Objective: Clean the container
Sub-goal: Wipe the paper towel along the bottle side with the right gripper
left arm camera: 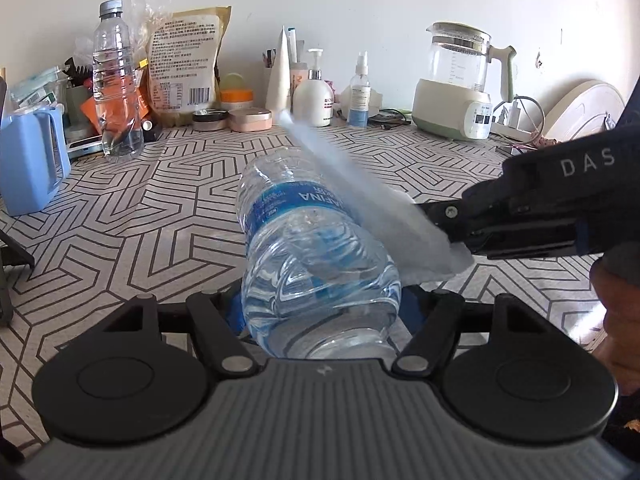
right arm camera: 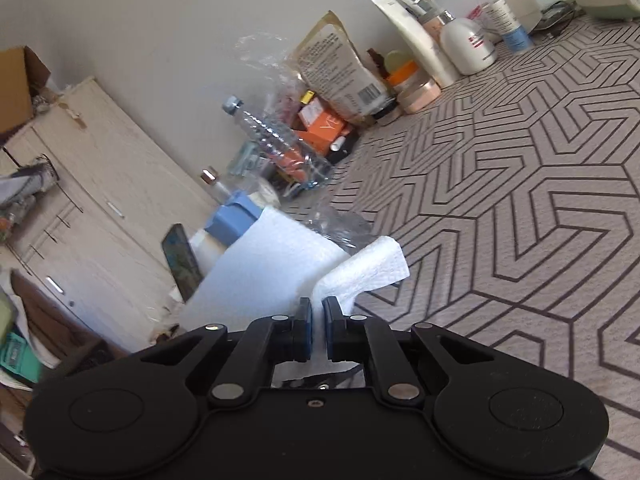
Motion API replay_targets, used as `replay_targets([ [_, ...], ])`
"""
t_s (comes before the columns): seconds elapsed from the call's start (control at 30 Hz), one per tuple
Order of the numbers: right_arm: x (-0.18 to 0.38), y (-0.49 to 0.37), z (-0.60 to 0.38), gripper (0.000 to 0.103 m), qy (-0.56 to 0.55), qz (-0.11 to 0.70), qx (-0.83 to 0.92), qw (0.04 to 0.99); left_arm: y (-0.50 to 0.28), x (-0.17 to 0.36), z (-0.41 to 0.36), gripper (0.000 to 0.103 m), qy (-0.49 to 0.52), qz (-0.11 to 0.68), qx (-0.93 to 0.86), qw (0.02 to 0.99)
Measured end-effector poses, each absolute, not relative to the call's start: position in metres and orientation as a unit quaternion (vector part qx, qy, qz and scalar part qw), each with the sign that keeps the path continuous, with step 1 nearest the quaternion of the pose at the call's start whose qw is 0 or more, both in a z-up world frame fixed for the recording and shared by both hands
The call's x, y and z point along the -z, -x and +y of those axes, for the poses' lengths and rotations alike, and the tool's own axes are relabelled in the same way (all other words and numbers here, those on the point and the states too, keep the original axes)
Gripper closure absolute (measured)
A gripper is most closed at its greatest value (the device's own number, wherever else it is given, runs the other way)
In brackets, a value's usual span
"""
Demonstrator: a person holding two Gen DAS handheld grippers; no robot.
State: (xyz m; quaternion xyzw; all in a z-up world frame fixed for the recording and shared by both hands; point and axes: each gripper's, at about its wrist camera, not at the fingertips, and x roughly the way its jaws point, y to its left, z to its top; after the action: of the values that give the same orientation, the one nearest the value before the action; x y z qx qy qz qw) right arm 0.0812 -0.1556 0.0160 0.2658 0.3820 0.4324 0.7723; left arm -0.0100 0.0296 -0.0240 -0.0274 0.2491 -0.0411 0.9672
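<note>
My left gripper (left arm camera: 320, 312) is shut on a clear plastic water bottle (left arm camera: 312, 252) with a blue label, held lying along the fingers above the patterned table. My right gripper (right arm camera: 317, 320) is shut on a white paper towel (right arm camera: 272, 276). In the left wrist view the right gripper (left arm camera: 456, 228) comes in from the right and presses the towel (left arm camera: 360, 200) against the bottle's right side. In the right wrist view only a bit of the clear bottle (right arm camera: 340, 228) shows past the towel.
Along the wall stand a tall clear bottle (left arm camera: 116, 84), a blue jug (left arm camera: 28, 160), a brown food bag (left arm camera: 184, 64), cosmetic jars (left arm camera: 250, 118), a lotion pump bottle (left arm camera: 316, 96), a spray bottle (left arm camera: 358, 92) and a glass kettle (left arm camera: 460, 80). A cabinet (right arm camera: 100, 200) stands beside the table.
</note>
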Motion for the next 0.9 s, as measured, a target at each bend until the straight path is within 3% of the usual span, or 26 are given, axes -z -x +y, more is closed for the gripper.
replay_targets([
  [0.37, -0.025, -0.078, -0.148, 0.092, -0.242, 0.359, -0.430, 0.793, 0.011, 0.025, 0.033, 0.033, 0.034, 0.245, 0.051, 0.968],
  [0.67, 0.002, -0.097, -0.147, 0.092, -0.246, 0.406, -0.394, 0.787, 0.011, 0.026, 0.031, 0.033, 0.028, 0.244, 0.053, 0.968],
  [0.9, -0.010, -0.087, -0.147, 0.093, -0.237, 0.393, -0.391, 0.798, 0.011, 0.025, 0.033, 0.031, 0.034, 0.243, 0.057, 0.968],
])
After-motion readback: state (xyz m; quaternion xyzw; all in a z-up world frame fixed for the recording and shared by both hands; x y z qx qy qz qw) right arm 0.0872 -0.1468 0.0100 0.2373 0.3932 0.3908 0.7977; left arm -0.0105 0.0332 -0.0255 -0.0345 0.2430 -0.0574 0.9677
